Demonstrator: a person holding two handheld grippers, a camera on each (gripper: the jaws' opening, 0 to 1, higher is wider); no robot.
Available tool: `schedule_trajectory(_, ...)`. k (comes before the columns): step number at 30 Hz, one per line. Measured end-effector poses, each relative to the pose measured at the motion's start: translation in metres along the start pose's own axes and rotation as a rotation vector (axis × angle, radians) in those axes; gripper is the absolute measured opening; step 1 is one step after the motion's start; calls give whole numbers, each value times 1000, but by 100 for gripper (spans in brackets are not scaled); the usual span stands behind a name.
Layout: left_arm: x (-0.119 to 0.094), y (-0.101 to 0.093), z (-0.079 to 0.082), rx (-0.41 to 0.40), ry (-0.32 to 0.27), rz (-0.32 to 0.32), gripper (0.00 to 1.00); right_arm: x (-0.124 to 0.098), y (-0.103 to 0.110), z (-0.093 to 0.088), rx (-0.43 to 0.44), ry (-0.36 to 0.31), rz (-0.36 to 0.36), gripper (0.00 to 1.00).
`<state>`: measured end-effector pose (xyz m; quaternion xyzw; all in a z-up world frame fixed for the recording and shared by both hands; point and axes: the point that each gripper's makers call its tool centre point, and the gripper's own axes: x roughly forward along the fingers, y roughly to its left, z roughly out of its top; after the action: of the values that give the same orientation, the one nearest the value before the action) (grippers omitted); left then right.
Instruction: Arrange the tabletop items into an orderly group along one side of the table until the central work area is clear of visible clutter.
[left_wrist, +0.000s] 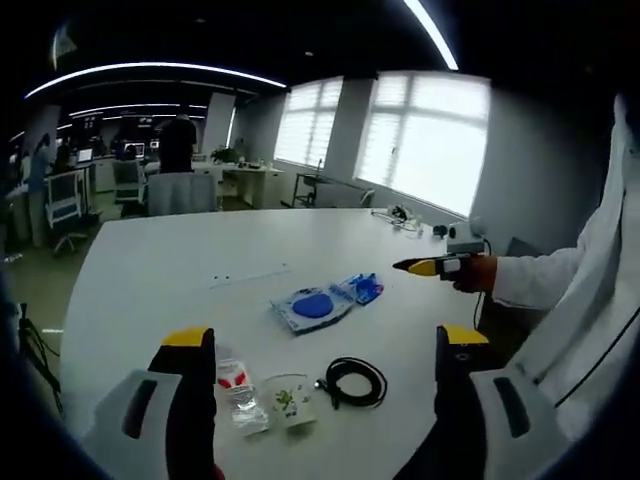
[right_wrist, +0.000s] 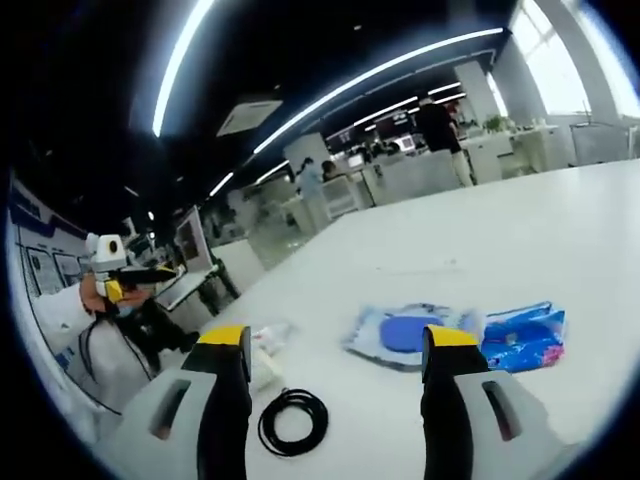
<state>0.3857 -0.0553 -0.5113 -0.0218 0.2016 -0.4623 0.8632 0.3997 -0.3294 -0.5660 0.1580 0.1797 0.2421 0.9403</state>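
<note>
Several small items lie together on the white table (left_wrist: 180, 250). There is a clear packet with a round blue thing (left_wrist: 313, 305) and, next to it, a blue packet (left_wrist: 365, 288). Nearer me lie a coiled black cable (left_wrist: 355, 381), a clear cup with green print (left_wrist: 288, 398) and a clear packet with red print (left_wrist: 235, 385). My left gripper (left_wrist: 325, 345) hovers open above the cable and cup. My right gripper (left_wrist: 430, 267) enters from the right, in a hand. In the right gripper view, that gripper (right_wrist: 338, 340) is open over the blue-disc packet (right_wrist: 405, 333), with the cable (right_wrist: 293, 422) below and the left gripper (right_wrist: 140, 275) at far left.
A thin clear strip (left_wrist: 250, 275) lies farther out on the table. Cables and small devices (left_wrist: 400, 215) sit at its far edge by the windows. Office chairs (left_wrist: 180, 192), desks and people stand beyond. A person's white sleeve (left_wrist: 560, 290) fills the right side.
</note>
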Motion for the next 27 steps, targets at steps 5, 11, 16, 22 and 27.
schedule_trajectory(5,-13,12,-5,-16,-6,9,93,17,14,2,-8,14,22,68)
schedule_trajectory(11,-27,28,-11,-39,-15,27,93,48,34,0,-15,42,63,68)
schedule_trajectory(16,-36,41,-16,-52,-15,40,93,79,51,-3,-20,66,104,68)
schedule_trajectory(22,-45,59,-21,-82,-26,67,93,116,71,-13,-6,115,164,68)
schedule_trajectory(27,-48,70,-29,-103,-20,81,93,147,85,-22,-7,150,212,68)
